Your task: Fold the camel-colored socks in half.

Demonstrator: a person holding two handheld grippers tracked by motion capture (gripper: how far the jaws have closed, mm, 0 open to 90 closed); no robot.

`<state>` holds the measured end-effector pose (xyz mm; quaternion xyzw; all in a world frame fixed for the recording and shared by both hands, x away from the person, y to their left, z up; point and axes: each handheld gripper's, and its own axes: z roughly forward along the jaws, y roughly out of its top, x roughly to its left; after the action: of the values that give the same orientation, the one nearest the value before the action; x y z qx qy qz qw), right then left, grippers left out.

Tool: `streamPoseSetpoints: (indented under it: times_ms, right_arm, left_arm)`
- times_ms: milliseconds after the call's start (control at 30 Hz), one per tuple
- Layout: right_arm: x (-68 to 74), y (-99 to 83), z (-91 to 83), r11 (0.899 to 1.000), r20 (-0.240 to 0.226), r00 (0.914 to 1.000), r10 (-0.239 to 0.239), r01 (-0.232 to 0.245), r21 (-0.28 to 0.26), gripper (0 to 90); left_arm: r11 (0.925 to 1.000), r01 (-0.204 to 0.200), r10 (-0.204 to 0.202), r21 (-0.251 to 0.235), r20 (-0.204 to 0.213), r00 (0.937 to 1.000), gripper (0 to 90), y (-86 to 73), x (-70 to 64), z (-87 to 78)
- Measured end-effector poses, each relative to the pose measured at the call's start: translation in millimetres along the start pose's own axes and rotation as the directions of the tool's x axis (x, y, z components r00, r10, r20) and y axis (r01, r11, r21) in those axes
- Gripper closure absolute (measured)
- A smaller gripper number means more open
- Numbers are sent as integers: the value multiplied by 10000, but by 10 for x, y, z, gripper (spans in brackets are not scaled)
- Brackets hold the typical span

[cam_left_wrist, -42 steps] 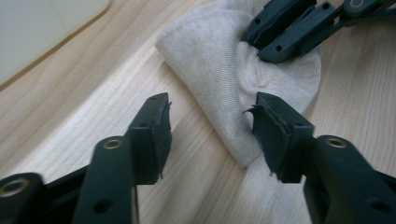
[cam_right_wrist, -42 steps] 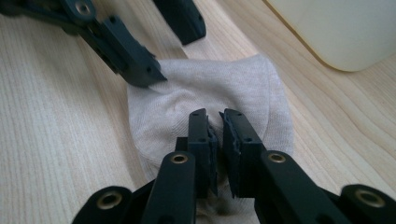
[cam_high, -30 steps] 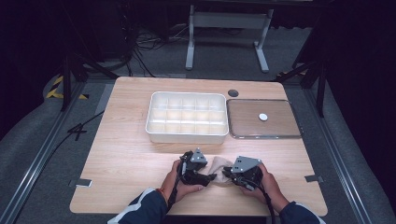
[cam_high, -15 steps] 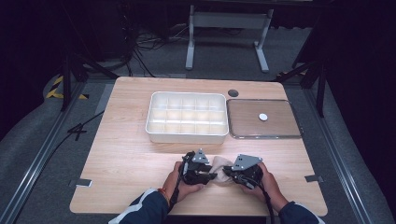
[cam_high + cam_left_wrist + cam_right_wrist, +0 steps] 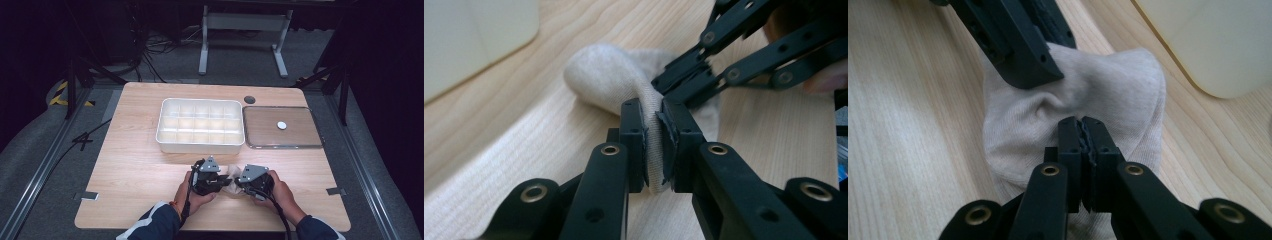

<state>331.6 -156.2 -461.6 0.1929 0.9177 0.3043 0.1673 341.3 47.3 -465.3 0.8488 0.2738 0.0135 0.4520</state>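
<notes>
A cream sock (image 5: pixel 233 171) lies bunched on the wooden table (image 5: pixel 135 170) near its front edge, between my two grippers. In the left gripper view, my left gripper (image 5: pixel 654 142) is shut on a raised fold of the sock (image 5: pixel 604 75). The right gripper's black jaws (image 5: pixel 689 80) meet the same fold from the far side. In the right gripper view, my right gripper (image 5: pixel 1082 137) is shut on a thin pinch of the sock (image 5: pixel 1113 90), and the left gripper's fingers (image 5: pixel 1018 45) press the fabric just beyond. In the high view, the left gripper (image 5: pixel 227 182) and right gripper (image 5: pixel 239 181) point at each other.
A white compartment tray (image 5: pixel 200 146) stands mid-table, just behind the grippers; its corner shows as tray (image 5: pixel 474 40) and tray (image 5: pixel 1218 40). A flat clear lid (image 5: pixel 300 141) with a small white disc (image 5: pixel 282 125) lies to its right. A dark round cap (image 5: pixel 249 99) sits behind.
The left gripper has edged slightly toward the right one over the sock. Both hands otherwise stay in place.
</notes>
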Motion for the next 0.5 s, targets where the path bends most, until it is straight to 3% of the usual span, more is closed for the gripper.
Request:
streamPoseSetpoints:
  times_ms: [67,200,267,300,333,433,500]
  right_arm:
    - [2,26,24,10000,4,10000,-38,38,-26,876]
    - [21,50,56,9999,144,9999,25,-22,-161,855]
    - [-15,17,35,9987,161,9996,250,-243,-459,744]
    - [-50,-6,9,9965,-99,9990,438,-444,-712,716]
    - [-73,-31,-33,9931,-316,9972,679,-706,-938,736]
    - [-122,-75,-160,9869,-250,9958,881,-907,-1331,807]
    - [-116,-90,-158,9920,-404,9960,801,-836,-940,851]
  left_arm:
    - [9999,-15,15,-144,-17,10000,806,9,-15,2]
    - [9995,-305,306,51,-218,9993,807,21,-33,-6]
    - [9991,-398,403,166,-303,9987,809,22,-29,-18]
    - [9987,-458,467,240,-391,9981,810,25,-28,-24]
    - [9984,-489,501,276,-440,9978,810,27,-25,-30]
    - [9982,-489,507,357,-531,9973,810,36,-25,-34]
    - [9974,-600,627,409,-693,9956,809,49,-26,-26]
